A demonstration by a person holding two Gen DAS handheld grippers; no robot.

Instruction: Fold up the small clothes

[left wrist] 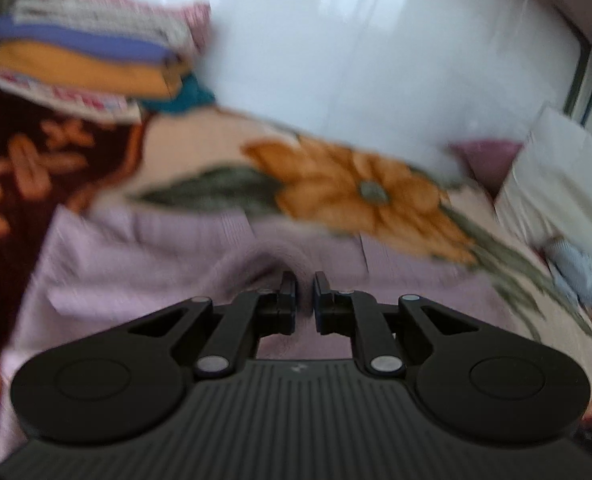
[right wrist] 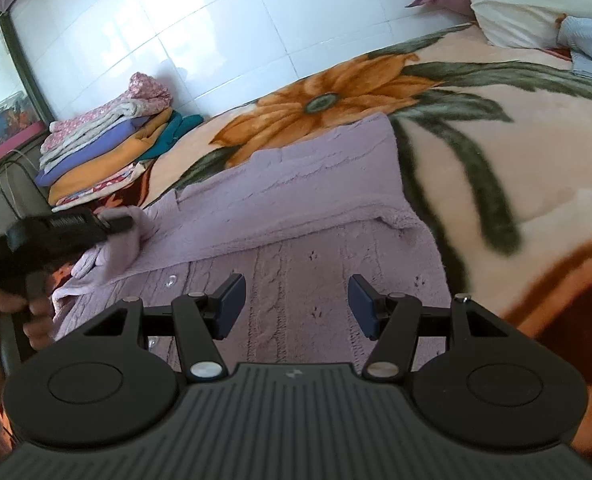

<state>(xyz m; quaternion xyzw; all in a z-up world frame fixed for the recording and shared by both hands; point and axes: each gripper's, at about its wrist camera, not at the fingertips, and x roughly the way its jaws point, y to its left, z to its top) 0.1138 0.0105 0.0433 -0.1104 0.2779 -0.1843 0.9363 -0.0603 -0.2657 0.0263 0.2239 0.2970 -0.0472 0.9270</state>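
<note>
Left gripper (left wrist: 304, 294): jaws pinching a fold of the lilac knit cardigan (right wrist: 296, 200), likely to carry it across. Right gripper (right wrist: 296, 306): spread wide, hovering over the cardigan spread on the floral blanket (right wrist: 495, 140). Folded pile (right wrist: 108, 152) stacked against the wall, out of the way.

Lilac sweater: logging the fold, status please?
Left gripper shut on lilac sweater sleeve. Right gripper open above it. Nothing in the way.
</note>
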